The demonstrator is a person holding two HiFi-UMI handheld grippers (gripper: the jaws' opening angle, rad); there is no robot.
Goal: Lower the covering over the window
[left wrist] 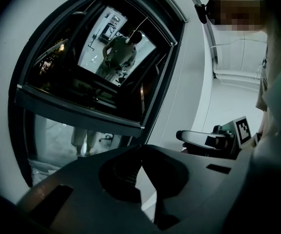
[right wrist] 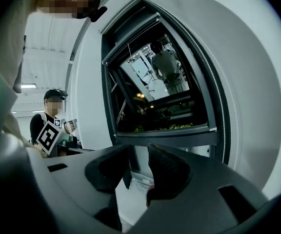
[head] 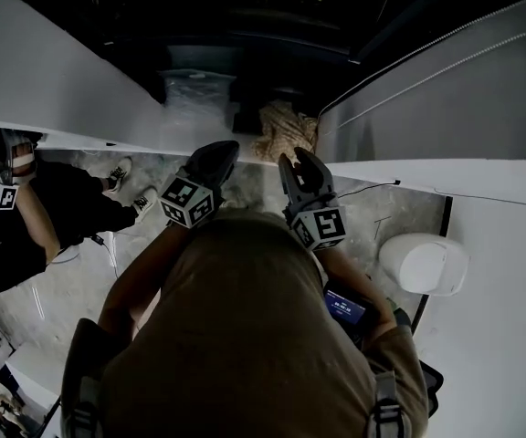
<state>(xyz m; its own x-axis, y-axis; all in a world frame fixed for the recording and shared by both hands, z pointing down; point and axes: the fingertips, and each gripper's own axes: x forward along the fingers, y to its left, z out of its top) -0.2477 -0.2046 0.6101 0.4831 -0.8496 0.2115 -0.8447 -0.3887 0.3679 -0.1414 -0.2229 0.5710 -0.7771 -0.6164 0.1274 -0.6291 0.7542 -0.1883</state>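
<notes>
**Head view: two grippers held side by side, short of the window**

Nearest, facing the window (head: 245, 26): shoulders in a brown shirt (head: 245, 336), both forearms out in front. Just ahead of them, the left gripper (head: 219, 153) and the right gripper (head: 292, 164), side by side, both aimed at the window and well short of it.

In the left gripper view, jaws pressed together tip to tip, with nothing between. In the right gripper view, jaws parted partway and gripping nothing. Shows only floor and wall below the window's sill through the gap.

Farther on, at the foot of the window: a beige heap of cloth (head: 286, 130) and, to its left, a clear plastic bag (head: 194, 94). Left of the window and back from it: a second person (head: 26, 217) in black, holding up another marker cube (head: 3, 194). Right of the window, also back from it: a white rounded casing (head: 423, 263).

Farthest, the window itself: dark-framed, set in a white wall (right wrist: 257, 57). Glass uncovered from top edge to sill, mirroring the brown-shirted figure. Green leaves (right wrist: 174, 126) along the window's lower edge. Covering not to be told apart from the pale rail (right wrist: 130, 33) across the window's top. Beaded cord (right wrist: 222, 116) hanging just beside the window's right frame.
</notes>
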